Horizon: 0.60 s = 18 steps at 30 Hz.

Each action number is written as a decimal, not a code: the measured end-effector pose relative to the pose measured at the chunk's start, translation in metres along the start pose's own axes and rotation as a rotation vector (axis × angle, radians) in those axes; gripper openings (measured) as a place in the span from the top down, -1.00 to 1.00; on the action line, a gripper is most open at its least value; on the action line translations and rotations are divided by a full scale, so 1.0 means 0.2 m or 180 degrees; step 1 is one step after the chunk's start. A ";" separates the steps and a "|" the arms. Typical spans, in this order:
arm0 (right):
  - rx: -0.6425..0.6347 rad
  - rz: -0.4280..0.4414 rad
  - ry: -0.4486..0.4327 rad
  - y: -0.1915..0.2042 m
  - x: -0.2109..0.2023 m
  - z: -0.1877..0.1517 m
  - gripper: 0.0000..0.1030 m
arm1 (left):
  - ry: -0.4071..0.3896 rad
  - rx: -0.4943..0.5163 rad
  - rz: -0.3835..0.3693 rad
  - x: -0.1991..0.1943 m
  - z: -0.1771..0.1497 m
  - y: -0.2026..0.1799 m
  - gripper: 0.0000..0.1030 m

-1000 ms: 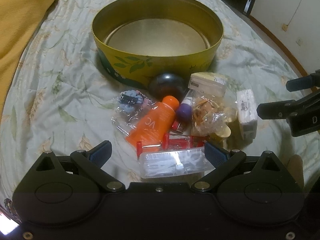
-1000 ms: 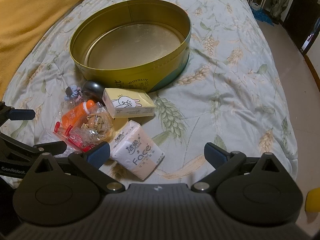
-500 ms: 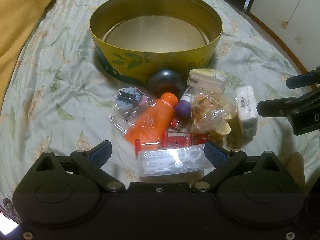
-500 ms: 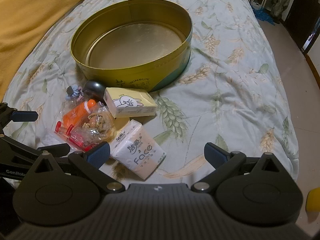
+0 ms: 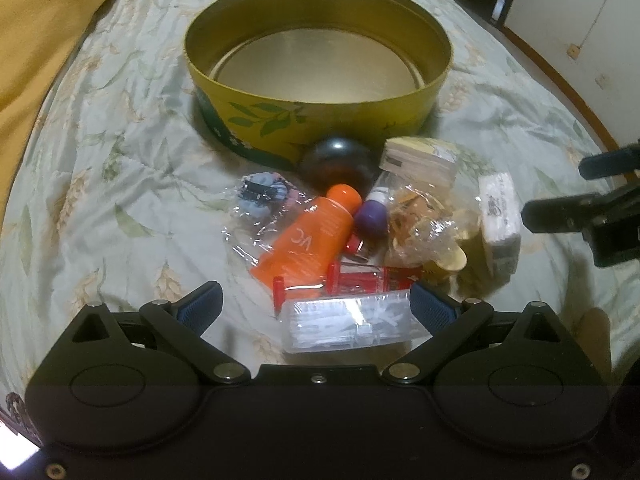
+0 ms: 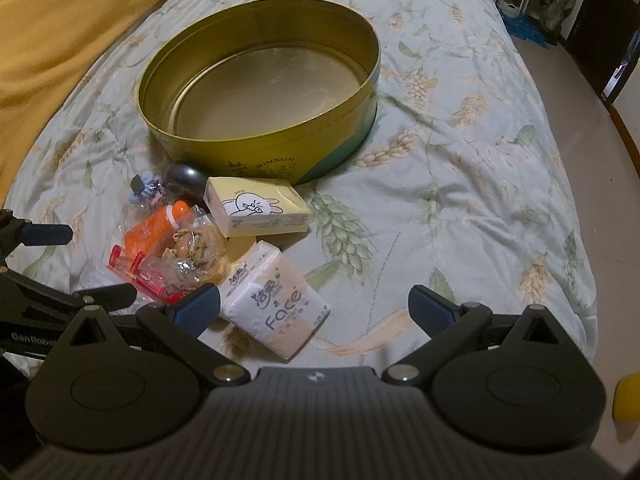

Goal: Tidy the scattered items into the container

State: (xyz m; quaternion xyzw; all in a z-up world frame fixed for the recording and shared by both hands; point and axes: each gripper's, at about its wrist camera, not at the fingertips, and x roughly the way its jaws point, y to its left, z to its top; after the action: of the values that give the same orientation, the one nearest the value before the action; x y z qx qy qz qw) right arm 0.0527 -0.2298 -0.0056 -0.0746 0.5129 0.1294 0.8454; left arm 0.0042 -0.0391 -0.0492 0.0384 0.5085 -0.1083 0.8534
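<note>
An empty round yellow tin [image 5: 320, 120] [image 6: 280, 152] stands on the bed. In front of it lies a heap: orange VC bottle [image 5: 308, 240] [image 6: 152, 232], black ball [image 5: 338, 160], purple-capped bottle [image 5: 372, 218], bag of snacks [image 5: 420, 220] [image 6: 192, 248], red clips [image 5: 360, 276], clear plastic box [image 5: 352, 324], yellow tissue pack [image 6: 256, 208], white Face tissue pack [image 6: 276, 304]. My left gripper [image 5: 316, 304] is open, the clear box between its fingers. My right gripper [image 6: 316, 308] is open, just above the Face pack.
A yellow blanket [image 6: 60, 20] covers the bed's left side. The flowered quilt [image 6: 460, 200] drops off to the floor [image 6: 600, 160] on the right. A bag of hair clips [image 5: 264, 196] lies left of the orange bottle.
Both grippers have crept slightly forward toward the heap and the tin. Nothing has been picked up; both stay open.
</note>
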 end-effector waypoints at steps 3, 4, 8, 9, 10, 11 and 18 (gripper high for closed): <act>-0.0010 0.0000 0.0017 0.00 0.00 0.00 -1.00 | 0.0039 -0.0032 -0.0081 0.01 0.00 -0.01 -0.95; -0.0015 0.0001 0.0018 0.00 0.00 0.00 -1.00 | 0.0055 -0.0052 -0.0127 0.01 0.00 -0.01 -0.95; -0.0018 0.0011 0.0000 0.00 -0.01 0.00 -1.00 | 0.0073 0.0005 -0.0194 0.02 -0.01 -0.04 -0.95; -0.0014 0.0016 -0.0004 0.00 -0.01 0.00 -1.00 | 0.0074 0.0029 -0.0207 0.02 -0.01 -0.05 -0.95; -0.0009 0.0021 -0.0008 0.00 -0.01 0.00 -1.00 | 0.0081 0.0052 -0.0212 0.02 -0.02 -0.07 -0.95; -0.0004 0.0025 -0.0010 0.00 -0.01 0.00 -1.00 | 0.0090 0.0073 -0.0210 0.02 -0.02 -0.08 -0.95; -0.0011 0.0033 -0.0002 0.00 -0.01 0.01 -1.00 | 0.0225 0.0104 -0.0163 0.08 -0.03 -0.11 -0.95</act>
State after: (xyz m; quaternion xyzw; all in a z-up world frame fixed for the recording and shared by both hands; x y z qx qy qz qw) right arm 0.0528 -0.2296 -0.0034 -0.0734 0.5127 0.1347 0.8447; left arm 0.0014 -0.0609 -0.0646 0.0431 0.5374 -0.1369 0.8310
